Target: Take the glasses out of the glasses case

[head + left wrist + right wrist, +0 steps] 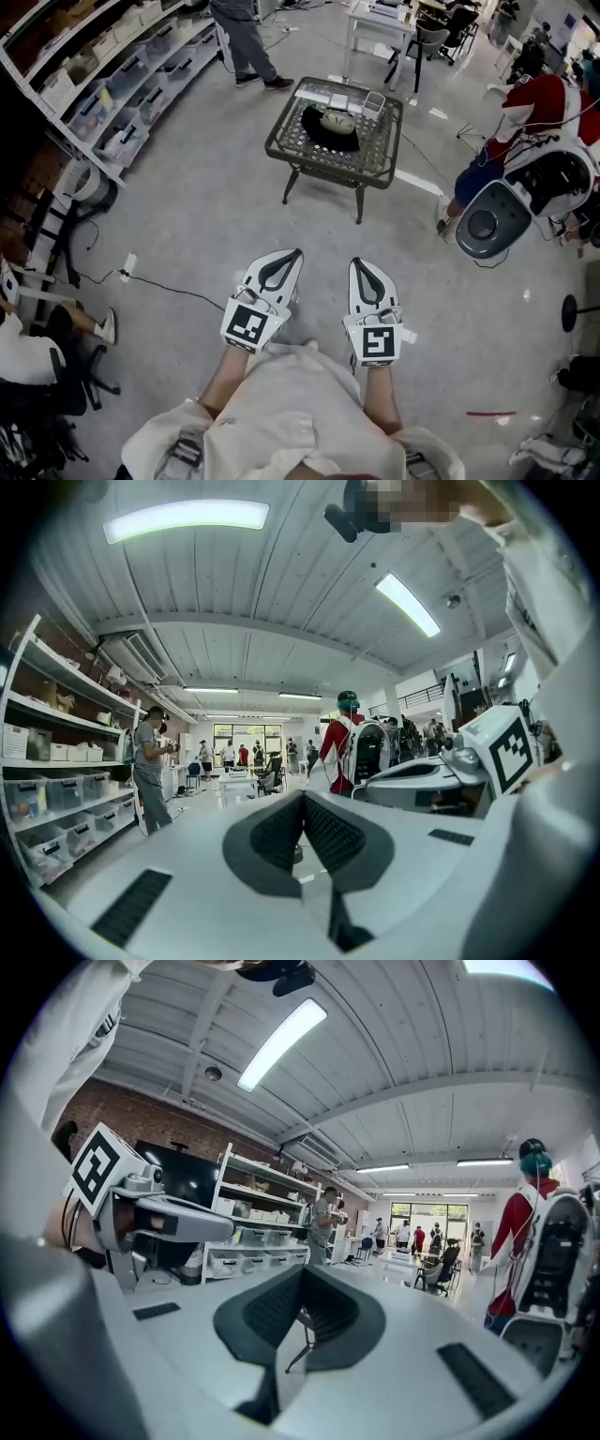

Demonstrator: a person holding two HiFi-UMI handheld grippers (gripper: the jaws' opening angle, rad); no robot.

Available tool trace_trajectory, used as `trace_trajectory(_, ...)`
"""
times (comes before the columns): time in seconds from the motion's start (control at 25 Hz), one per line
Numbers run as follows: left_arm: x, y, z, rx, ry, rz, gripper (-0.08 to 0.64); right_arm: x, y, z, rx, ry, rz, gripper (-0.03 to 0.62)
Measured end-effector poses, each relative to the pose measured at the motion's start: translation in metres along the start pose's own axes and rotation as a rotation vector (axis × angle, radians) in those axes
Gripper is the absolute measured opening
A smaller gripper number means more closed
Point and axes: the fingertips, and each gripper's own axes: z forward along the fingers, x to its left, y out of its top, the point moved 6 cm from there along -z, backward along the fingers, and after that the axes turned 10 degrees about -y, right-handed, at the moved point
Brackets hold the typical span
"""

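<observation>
Fingers (277, 834): pressed together on nothing, left gripper (296, 255) and right gripper (357, 263) alike.
Risk: arriving closed, they would likely shove the glasses case (337, 122) across its table (286, 133).

My left gripper (289, 260) and right gripper (362, 270) sit side by side at the frame's lower centre, held level, each with jaws pressed together and empty

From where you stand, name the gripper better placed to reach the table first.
Right, narrowly: the right gripper lines up closer with the table; the left gripper sits further aside. Both are shut and well short.
</observation>
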Motion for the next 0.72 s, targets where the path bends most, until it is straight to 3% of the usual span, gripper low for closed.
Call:
trace_trajectory(0.28, 0.063, -0.018, 0.046, 0.018, -0.023, -0.043, 0.011, -0.018, -0.010, 0.070, 0.031, -0.040, 0.006, 0.006)
trace_trajectory(0.72, 0.178, -0.009, 0.121, 0.009, -0.090, -0.043, 0.011, -0.034, 0.002, 0.198, 0.056, -0.090, -0.012, 0.006)
